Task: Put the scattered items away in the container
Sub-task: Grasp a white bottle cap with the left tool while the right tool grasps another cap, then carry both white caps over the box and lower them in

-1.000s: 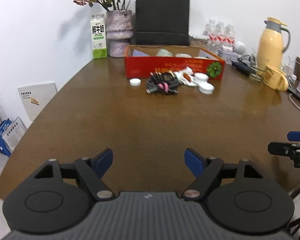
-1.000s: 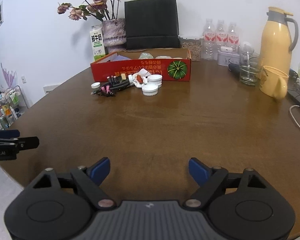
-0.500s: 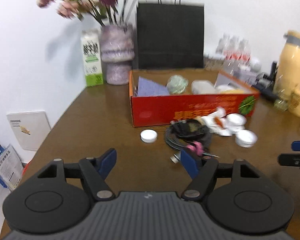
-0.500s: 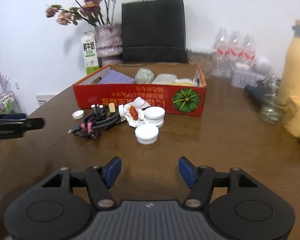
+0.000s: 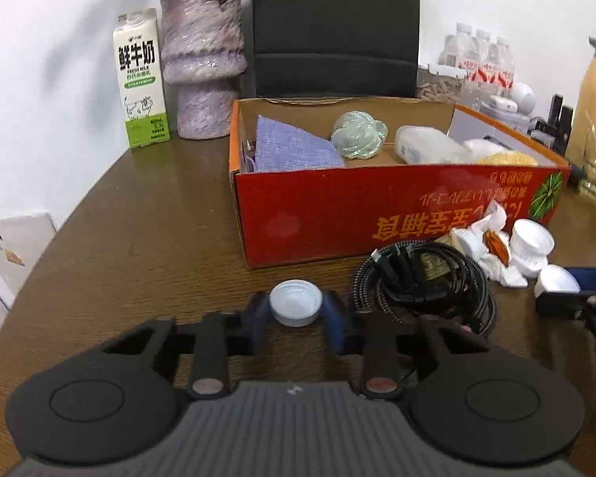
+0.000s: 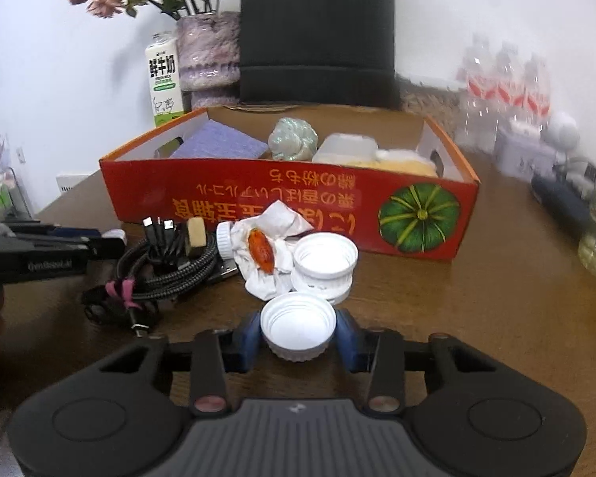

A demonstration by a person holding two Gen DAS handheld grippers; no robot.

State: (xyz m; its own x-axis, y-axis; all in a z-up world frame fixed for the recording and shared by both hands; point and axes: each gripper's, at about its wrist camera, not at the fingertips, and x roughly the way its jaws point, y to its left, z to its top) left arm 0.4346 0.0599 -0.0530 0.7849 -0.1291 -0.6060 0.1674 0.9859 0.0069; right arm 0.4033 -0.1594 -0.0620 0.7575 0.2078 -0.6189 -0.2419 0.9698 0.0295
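Since the earlier frame we advanced both claws: left claw (image 5: 296, 312) closing around small white cap (image 5: 295, 303); right claw (image 6: 298, 336) closing around large white lid (image 6: 298, 330).

A home or small office room: a dark wooden surface (image 5: 139, 238) against a white wall, carrying a mottled purple ceramic vase (image 5: 202, 63), green-and-white milk carton (image 5: 141, 79) and shrink-wrapped water bottles (image 5: 482, 59).

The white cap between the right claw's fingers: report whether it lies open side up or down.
Open side up. The white cap shows its hollow inside and threaded rim to the camera, resting on the table between the closing right claw.
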